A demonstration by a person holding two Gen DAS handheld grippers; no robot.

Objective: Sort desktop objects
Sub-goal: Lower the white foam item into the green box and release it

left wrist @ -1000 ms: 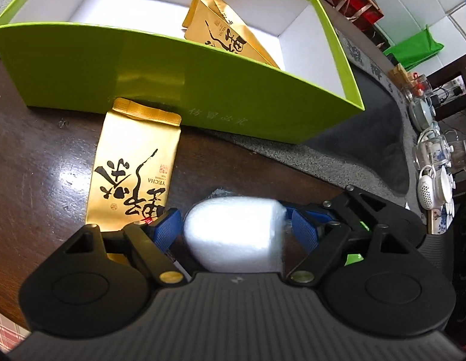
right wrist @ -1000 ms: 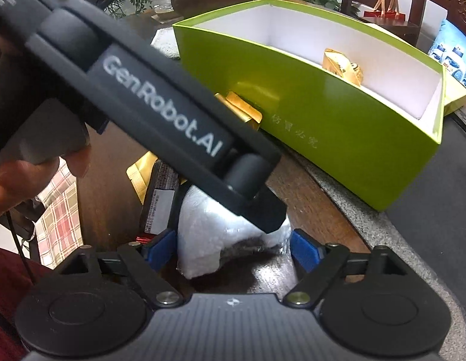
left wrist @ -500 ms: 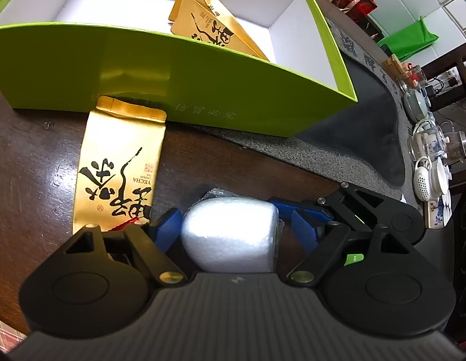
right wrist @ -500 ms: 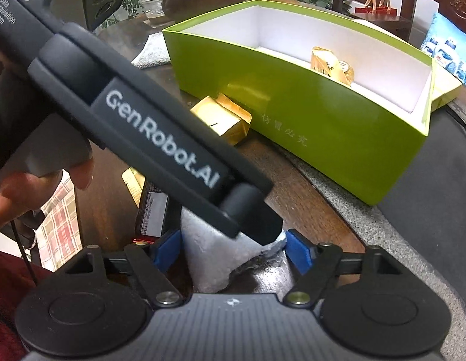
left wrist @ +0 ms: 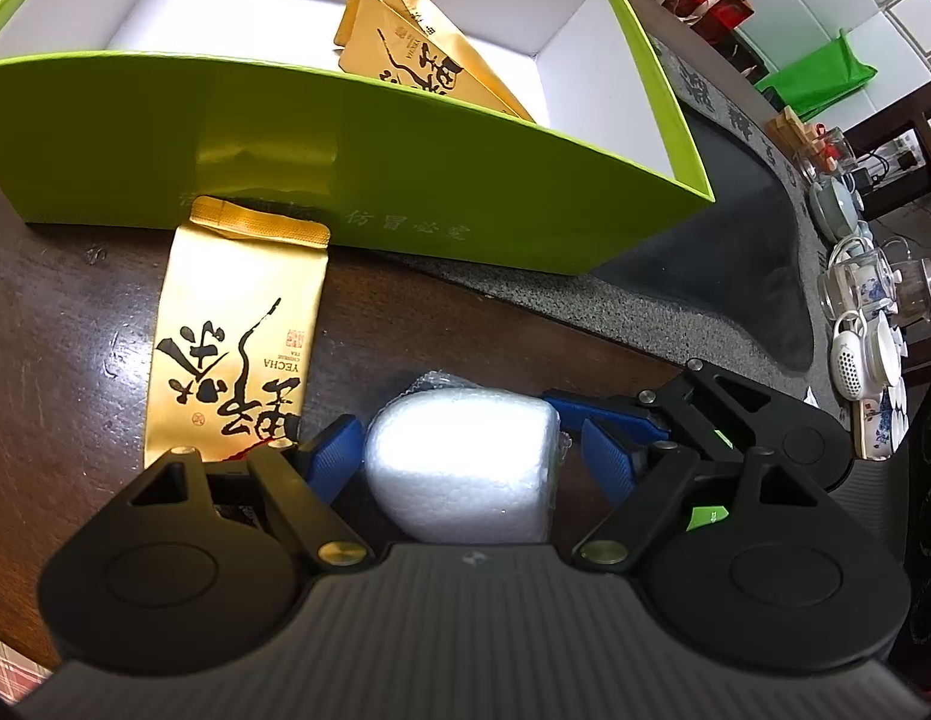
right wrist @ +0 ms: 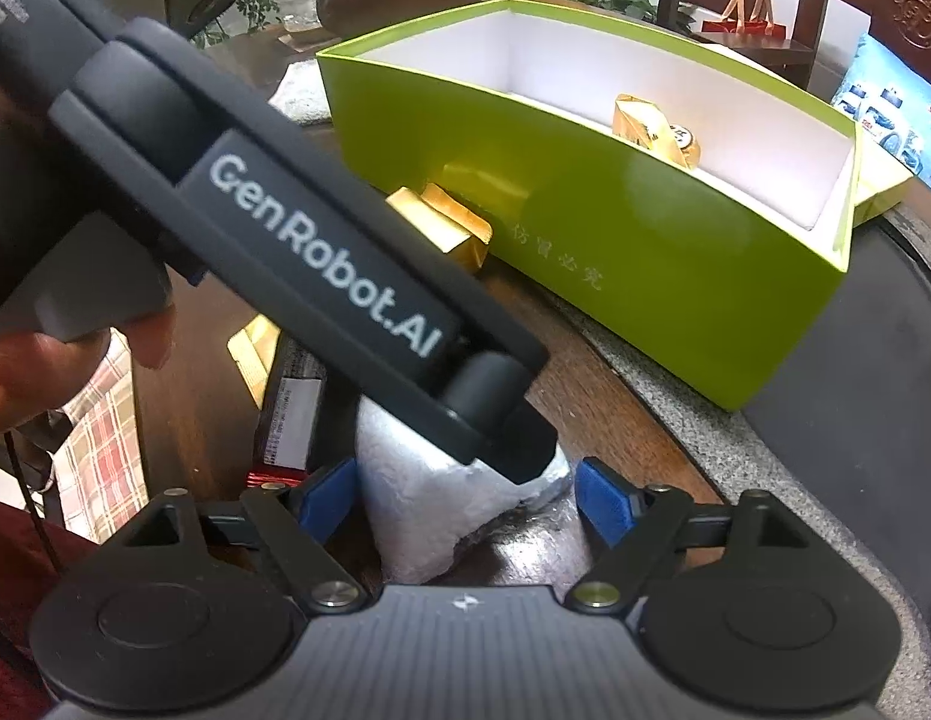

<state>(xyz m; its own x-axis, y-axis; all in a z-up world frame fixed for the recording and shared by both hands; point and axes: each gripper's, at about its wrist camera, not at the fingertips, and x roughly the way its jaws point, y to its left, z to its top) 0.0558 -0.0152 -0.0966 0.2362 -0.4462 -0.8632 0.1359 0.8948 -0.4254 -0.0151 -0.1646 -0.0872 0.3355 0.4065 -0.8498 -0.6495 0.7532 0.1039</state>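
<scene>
On the left of the dark wooden surface (left wrist: 63, 324) a gold tea packet (left wrist: 240, 330) lies flat, its crimped top touching the outer wall of the green box (left wrist: 357, 180); a second gold packet (left wrist: 423, 54) already lies inside the box against its white floor. Just right of the flat packet, the left tongs (left wrist: 468, 450) straddle a white foam-wrapped bundle (left wrist: 465, 468): the left blue pad seems to touch it, the right pad stands a little off, so they are spread wide rather than clamped. From the right wrist view the right tongs (right wrist: 465, 501) also stand wide around the same bundle (right wrist: 423, 516), with the other tool's black body crossing above it and a hand (right wrist: 21, 372) at its handle. Judging by this, the step in hand is taking up the bundle, likely for the box, though whether it is being gripped or let go cannot be settled. A grasp would call for one pair closing gently on the soft foam while the other clears away, since both crowd the same spot
</scene>
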